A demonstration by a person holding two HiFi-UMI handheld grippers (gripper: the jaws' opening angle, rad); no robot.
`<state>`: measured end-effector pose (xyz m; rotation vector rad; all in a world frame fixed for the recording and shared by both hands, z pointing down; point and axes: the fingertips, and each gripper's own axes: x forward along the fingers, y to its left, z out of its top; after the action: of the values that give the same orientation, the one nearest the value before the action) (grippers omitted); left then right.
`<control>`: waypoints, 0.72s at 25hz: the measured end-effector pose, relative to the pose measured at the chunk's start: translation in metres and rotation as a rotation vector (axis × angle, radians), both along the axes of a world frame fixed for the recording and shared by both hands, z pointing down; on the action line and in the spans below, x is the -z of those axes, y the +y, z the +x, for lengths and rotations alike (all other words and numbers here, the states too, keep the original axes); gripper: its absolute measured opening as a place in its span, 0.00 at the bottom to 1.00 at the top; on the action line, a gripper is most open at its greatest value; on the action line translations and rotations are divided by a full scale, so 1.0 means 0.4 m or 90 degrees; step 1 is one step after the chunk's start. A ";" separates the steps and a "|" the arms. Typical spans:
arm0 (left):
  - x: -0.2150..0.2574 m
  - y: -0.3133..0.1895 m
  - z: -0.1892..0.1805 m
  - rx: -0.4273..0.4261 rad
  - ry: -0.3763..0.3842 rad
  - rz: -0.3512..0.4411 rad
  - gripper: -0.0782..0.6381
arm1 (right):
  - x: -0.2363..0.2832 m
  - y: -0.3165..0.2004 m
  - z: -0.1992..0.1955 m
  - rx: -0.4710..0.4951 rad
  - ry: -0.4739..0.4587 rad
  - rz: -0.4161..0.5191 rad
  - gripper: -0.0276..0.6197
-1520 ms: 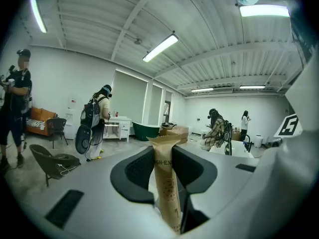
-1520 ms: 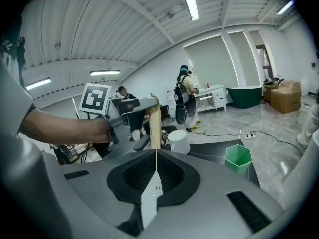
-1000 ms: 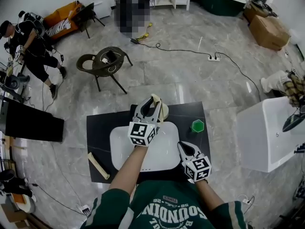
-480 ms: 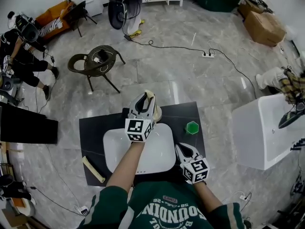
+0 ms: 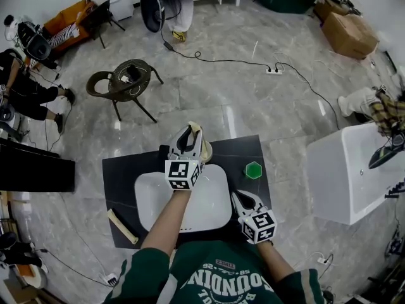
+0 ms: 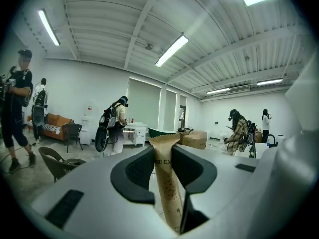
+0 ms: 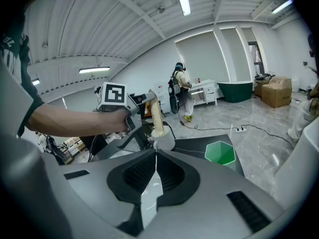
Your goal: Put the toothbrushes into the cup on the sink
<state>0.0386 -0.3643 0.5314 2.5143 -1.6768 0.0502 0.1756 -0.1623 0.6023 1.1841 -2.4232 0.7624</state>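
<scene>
While clamping the paper-wrapped toothbrush (image 6: 167, 183) upright at frame centre, hovers the left gripper (image 5: 190, 137) at the white cup (image 7: 163, 141) behind the sink (image 5: 152, 201). Seems the delivery step; next calls for lowering, then release. Shows the right gripper (image 7: 155, 158) clenched, empty, lower right.

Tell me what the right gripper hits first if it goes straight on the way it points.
Probably the white sink: the right gripper, jaws together, tilts down over its near corner. The white cup stands further along that line; depth is unclear.
</scene>
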 end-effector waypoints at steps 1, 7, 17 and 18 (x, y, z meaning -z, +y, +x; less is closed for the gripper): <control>0.000 -0.002 -0.004 0.002 -0.001 0.000 0.27 | -0.001 0.000 0.001 0.000 0.000 -0.001 0.11; 0.023 0.001 -0.023 0.003 -0.019 0.013 0.27 | -0.003 0.007 -0.002 0.000 0.000 -0.002 0.11; -0.057 0.018 0.002 -0.025 -0.057 -0.047 0.27 | 0.004 0.023 0.003 -0.003 0.002 -0.002 0.11; -0.063 0.020 0.007 -0.029 -0.060 -0.054 0.27 | 0.004 0.025 0.004 -0.004 0.002 -0.002 0.11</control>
<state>0.0414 -0.3562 0.5565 2.5238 -1.6142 0.2430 0.1772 -0.1525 0.6007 1.1919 -2.4157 0.7650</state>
